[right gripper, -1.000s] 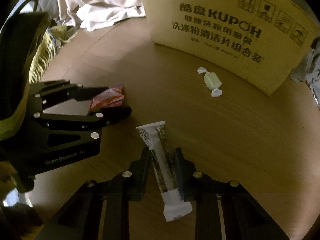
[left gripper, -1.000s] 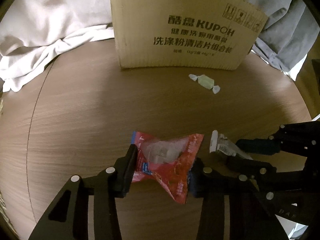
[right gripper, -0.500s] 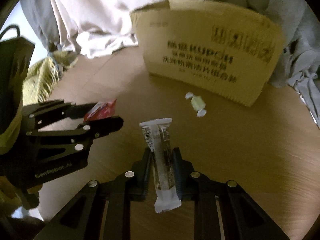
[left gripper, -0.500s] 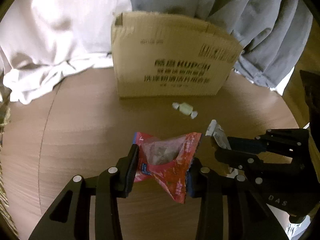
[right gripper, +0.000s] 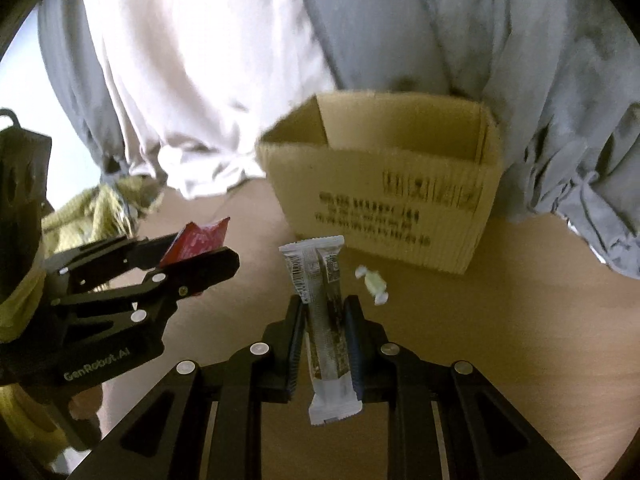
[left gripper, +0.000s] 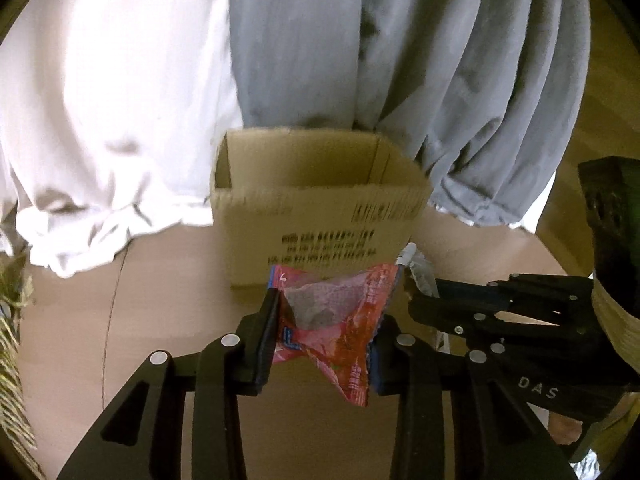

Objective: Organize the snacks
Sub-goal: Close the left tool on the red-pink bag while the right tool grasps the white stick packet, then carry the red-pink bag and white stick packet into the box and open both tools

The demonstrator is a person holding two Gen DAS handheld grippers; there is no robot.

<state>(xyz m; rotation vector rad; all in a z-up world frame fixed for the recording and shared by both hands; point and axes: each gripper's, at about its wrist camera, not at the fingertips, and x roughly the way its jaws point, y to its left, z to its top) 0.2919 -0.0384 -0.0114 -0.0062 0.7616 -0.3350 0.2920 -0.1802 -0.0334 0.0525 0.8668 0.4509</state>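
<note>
Two snacks, one clamped per tool (left gripper: 322, 334).

Red snack packet (left gripper: 336, 320) with clear window, crumpled, pinched in left claw (left gripper: 324, 332) above tabletop (right gripper: 520, 320). Brown bar in white-ended wrapper (right gripper: 326, 320) upright in right claw (right gripper: 324, 340). Pale green twist-wrapped candy (right gripper: 374, 282) lies just before open cardboard box (right gripper: 384, 208).

Dimly lit, warm yellow cast, brightest on the white cloth (left gripper: 100, 120), blown out there. Blurred print on the box (right gripper: 380, 208). Strongly bowed at edges, dark fisheye corners.
</note>
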